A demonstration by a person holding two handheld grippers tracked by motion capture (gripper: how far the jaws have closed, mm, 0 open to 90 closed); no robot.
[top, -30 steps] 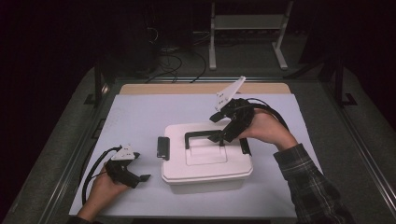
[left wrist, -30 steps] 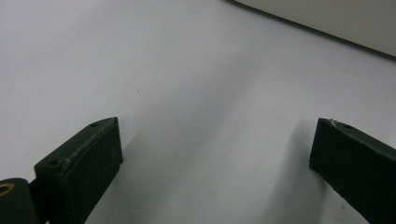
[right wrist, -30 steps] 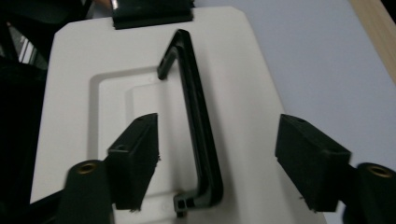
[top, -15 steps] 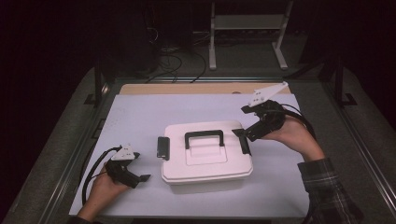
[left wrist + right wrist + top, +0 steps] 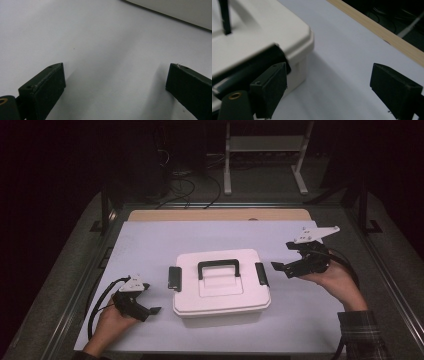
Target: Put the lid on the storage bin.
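Working the right-hand latch (image 5: 261,274) looks like the step in hand: the right gripper (image 5: 278,267) hovers just off the white box's (image 5: 222,297) 3 o'clock side, its jaws spread wide and holding nothing. In the right gripper view the black latch (image 5: 249,67) sits just beyond the near jaw, at about 10 o'clock, so the approach is nearly lined up. To do it well, I judge the gripper should come in level, catch the latch by its free edge with one jaw tip and pivot it away from the lid rather than pinching it, since a sideways shove would likely slide the whole box across the white mat (image 5: 150,245).

That box sits at the mat's centre, lid on, handle (image 5: 218,268) lying flat across the top. The left gripper (image 5: 155,310) rests low on the mat at the box's 8 o'clock, near it but not touching; its jaws also stand wide apart over bare mat (image 5: 105,62), with a sliver of the box's wall (image 5: 180,11) at 1 o'clock. Bracing the box's 9 o'clock side with it would probably steady the pull.

Counted: one box, one handle, two latches (the other (image 5: 174,278) at 9 o'clock), two grippers, one mat, one wooden table edge (image 5: 220,214) at 12 o'clock.
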